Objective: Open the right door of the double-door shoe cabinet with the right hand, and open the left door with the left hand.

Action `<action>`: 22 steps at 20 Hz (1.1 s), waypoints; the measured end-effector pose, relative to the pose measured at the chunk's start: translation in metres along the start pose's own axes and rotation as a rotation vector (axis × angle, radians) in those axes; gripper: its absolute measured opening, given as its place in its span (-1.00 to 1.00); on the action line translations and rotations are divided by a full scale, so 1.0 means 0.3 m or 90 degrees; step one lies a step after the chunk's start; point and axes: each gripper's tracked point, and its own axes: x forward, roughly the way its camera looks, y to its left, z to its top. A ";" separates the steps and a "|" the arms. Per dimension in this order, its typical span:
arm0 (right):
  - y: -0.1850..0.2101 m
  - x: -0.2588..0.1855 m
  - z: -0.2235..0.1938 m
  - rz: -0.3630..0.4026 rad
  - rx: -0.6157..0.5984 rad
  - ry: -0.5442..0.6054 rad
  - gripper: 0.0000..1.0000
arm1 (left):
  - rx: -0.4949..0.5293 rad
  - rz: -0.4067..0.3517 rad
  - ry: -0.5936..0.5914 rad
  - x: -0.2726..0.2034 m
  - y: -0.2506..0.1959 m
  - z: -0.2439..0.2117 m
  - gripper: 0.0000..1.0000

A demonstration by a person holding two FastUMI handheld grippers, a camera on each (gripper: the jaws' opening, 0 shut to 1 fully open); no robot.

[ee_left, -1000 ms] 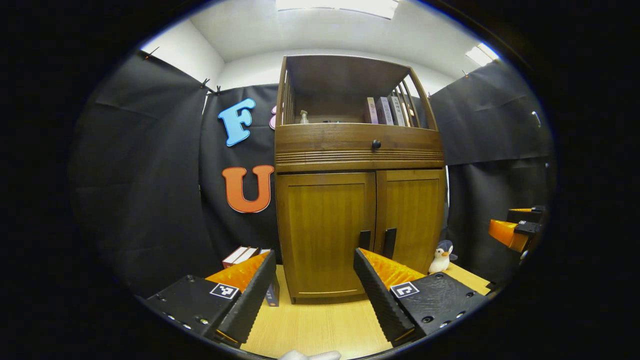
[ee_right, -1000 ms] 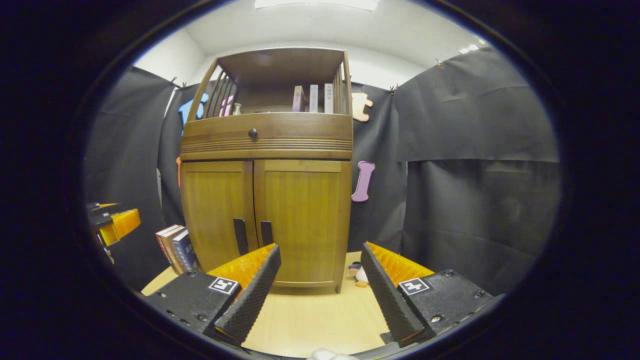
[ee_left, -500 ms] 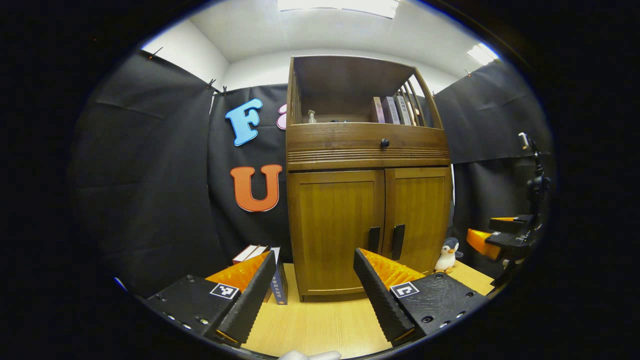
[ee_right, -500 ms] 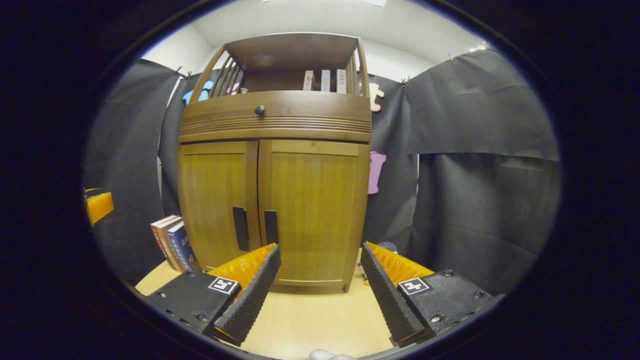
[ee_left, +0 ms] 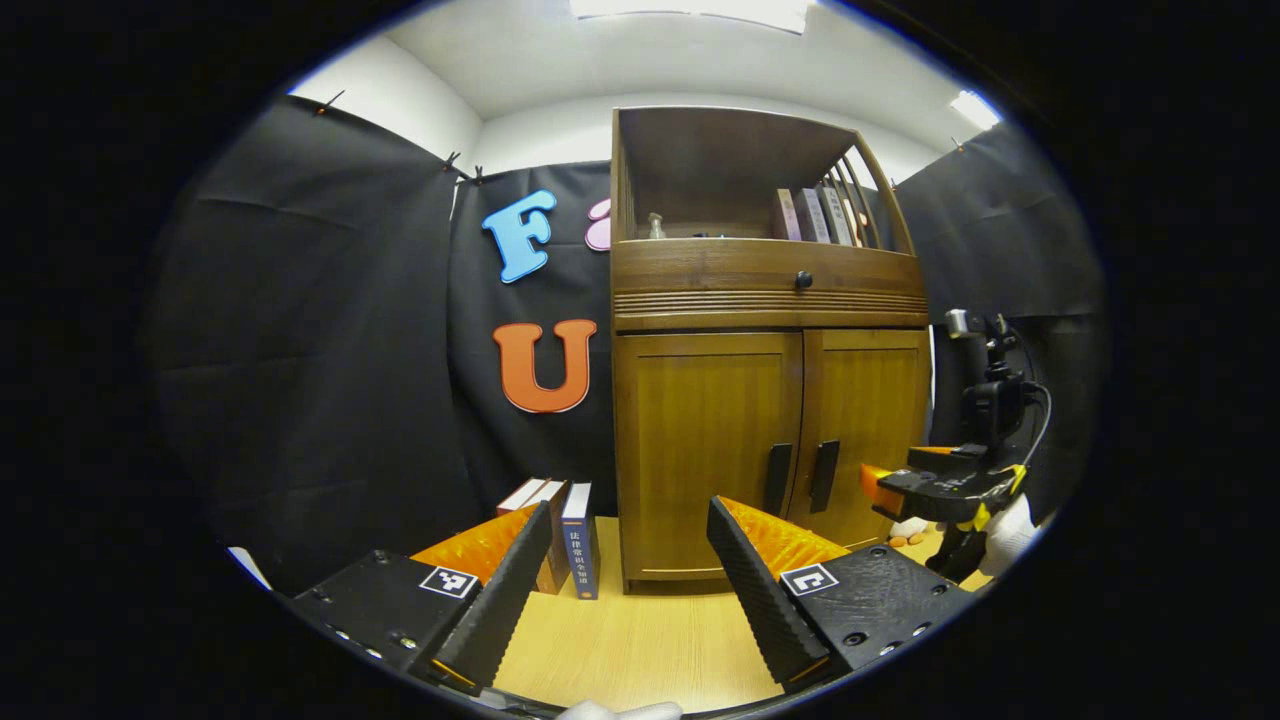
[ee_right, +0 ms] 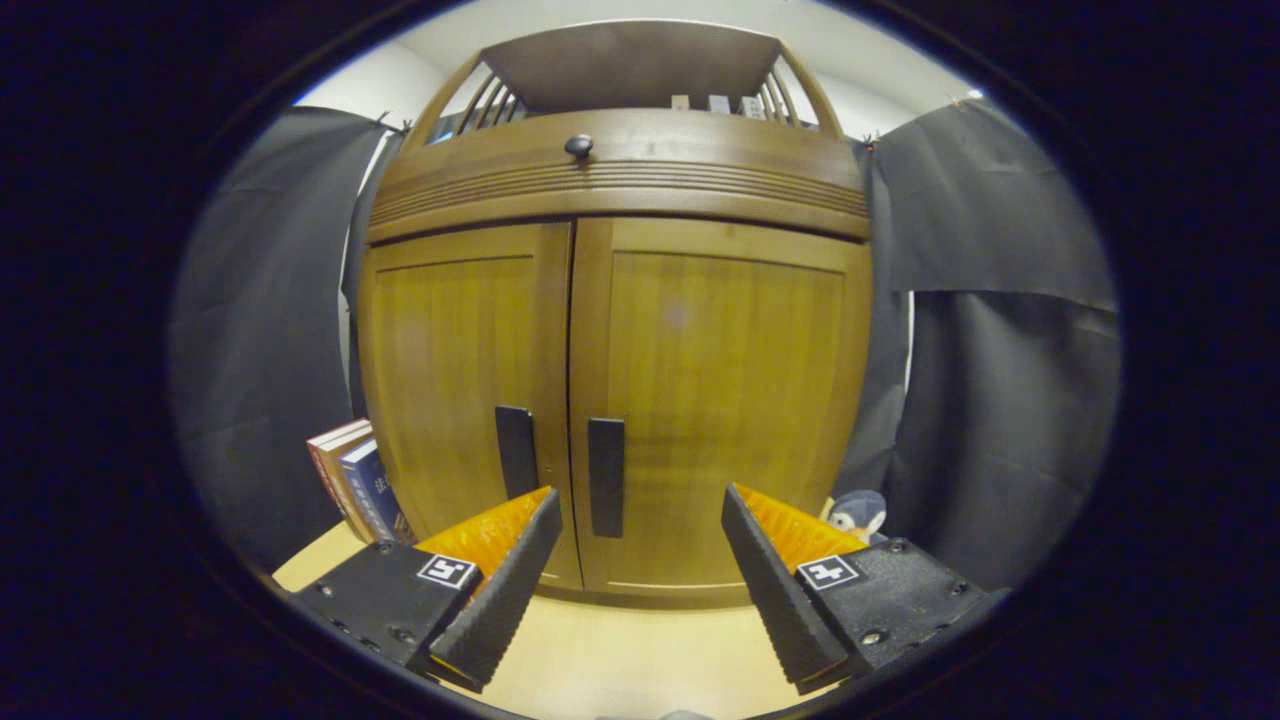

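The right claw (ee_right: 640, 575) has closed in on the shoe cabinet (ee_right: 620, 330); jaws apart, the right door's upright handle (ee_right: 606, 475) lies just ahead, between them. The left claw (ee_left: 625, 580), also spread, hangs farther back.

Each hand-held gripper (ee_right: 640, 560) carried black body plates with recessed screws and a square black-and-white marker on each plate. A white glove (ee_left: 1005, 525) covered the hand holding the right hand-held gripper (ee_left: 935, 490), which trailed a black cable.
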 end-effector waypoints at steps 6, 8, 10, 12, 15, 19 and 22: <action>0.034 0.246 -0.069 0.002 -0.009 0.044 0.96 | -0.015 0.029 0.016 0.023 0.039 -0.019 0.89; 0.046 0.311 -0.093 0.007 -0.011 0.058 0.86 | -0.012 0.036 0.020 0.024 0.048 -0.021 0.89; 0.052 0.355 -0.101 0.010 -0.011 0.064 0.72 | -0.001 0.050 0.024 0.022 0.071 -0.023 0.88; 0.057 0.386 -0.101 0.011 -0.006 0.066 0.58 | 0.001 0.057 0.031 0.020 0.086 -0.033 0.89; 0.075 0.402 -0.090 0.023 0.018 0.069 0.24 | -0.001 0.070 0.039 0.012 0.112 -0.040 0.89; 0.071 0.410 -0.078 0.015 0.028 0.066 -0.23 | -0.004 0.076 0.044 0.015 0.125 -0.050 0.89; 0.074 0.416 -0.074 0.025 0.032 0.069 -0.27 | -0.009 0.072 0.037 0.012 0.127 -0.037 0.89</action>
